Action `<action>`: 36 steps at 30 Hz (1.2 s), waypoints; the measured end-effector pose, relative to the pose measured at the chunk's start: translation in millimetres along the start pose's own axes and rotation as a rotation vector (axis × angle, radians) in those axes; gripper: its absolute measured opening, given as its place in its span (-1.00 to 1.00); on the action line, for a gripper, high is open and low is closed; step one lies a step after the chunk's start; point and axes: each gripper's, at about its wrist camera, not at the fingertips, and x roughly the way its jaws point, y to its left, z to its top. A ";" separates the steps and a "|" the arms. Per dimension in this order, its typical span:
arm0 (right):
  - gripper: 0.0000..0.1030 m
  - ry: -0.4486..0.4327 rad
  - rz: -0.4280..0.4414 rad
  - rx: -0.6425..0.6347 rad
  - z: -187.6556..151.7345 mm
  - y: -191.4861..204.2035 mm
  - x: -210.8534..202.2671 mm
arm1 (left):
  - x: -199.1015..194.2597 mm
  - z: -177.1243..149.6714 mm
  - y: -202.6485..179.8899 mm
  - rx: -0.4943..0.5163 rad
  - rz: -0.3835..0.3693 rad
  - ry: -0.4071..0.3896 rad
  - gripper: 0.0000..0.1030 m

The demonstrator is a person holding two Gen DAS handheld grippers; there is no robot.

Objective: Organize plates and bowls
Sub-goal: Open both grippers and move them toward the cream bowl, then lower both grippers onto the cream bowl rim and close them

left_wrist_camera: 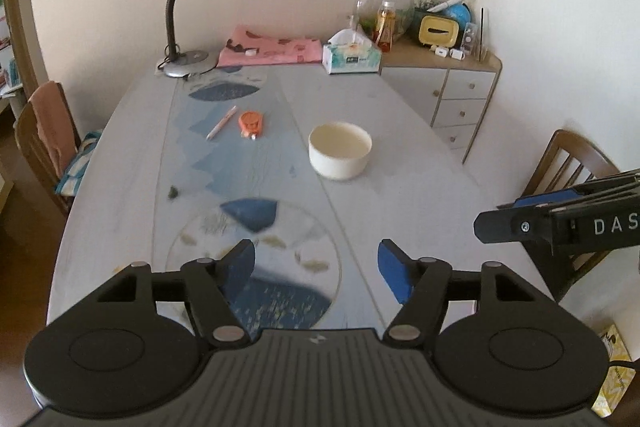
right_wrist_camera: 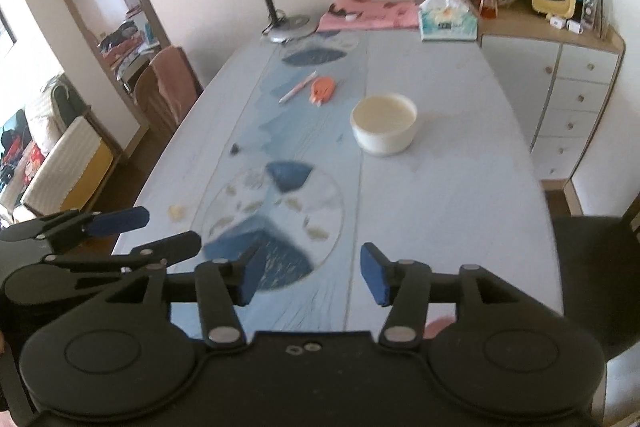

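A white bowl [left_wrist_camera: 340, 150] stands upright and empty on the pale blue table [left_wrist_camera: 400, 211], right of the middle; it also shows in the right wrist view [right_wrist_camera: 384, 123]. A clear glass plate with blue and fish patterns [left_wrist_camera: 256, 267] lies flat near the front edge, also in the right wrist view [right_wrist_camera: 276, 227]. My left gripper [left_wrist_camera: 316, 271] is open and empty, hovering above the plate. My right gripper [right_wrist_camera: 310, 277] is open and empty over the plate's near edge. Each gripper shows in the other's view, the right [left_wrist_camera: 560, 215] and the left [right_wrist_camera: 100, 239].
A pen [left_wrist_camera: 222, 123] and an orange tape dispenser [left_wrist_camera: 250, 123] lie mid-table. A desk lamp [left_wrist_camera: 192, 11], pink cloth [left_wrist_camera: 272, 51] and tissue box [left_wrist_camera: 352, 57] stand at the far edge. Wooden chairs [left_wrist_camera: 44, 135] flank the table; a drawer cabinet [left_wrist_camera: 452, 95] stands far right.
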 end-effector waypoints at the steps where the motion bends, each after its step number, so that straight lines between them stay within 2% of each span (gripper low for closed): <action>1: 0.20 -0.009 -0.007 0.002 5.4 -5.1 1.4 | 4.7 5.4 -0.9 -0.004 0.000 -0.004 0.35; 5: 0.27 -0.023 -0.016 0.003 24.7 -23.2 10.4 | 22.3 26.3 -5.0 0.002 0.010 -0.033 0.43; 7: 0.38 -0.026 -0.024 0.003 36.0 -31.5 17.5 | 33.3 38.8 -7.2 0.005 0.018 -0.045 0.49; 11: 0.46 -0.030 -0.045 -0.009 57.0 -45.1 33.7 | 57.3 61.5 -9.3 0.004 0.036 -0.062 0.49; 19: 0.73 -0.002 -0.068 -0.004 98.8 -76.2 84.9 | 117.7 100.6 -8.2 -0.011 0.051 -0.054 0.53; 28: 0.73 0.072 -0.091 0.070 138.8 -109.7 155.7 | 213.1 142.0 6.8 -0.065 -0.002 0.150 0.54; 36: 0.70 0.122 -0.098 0.158 160.6 -135.3 214.5 | 278.4 152.5 19.2 -0.138 0.015 0.228 0.54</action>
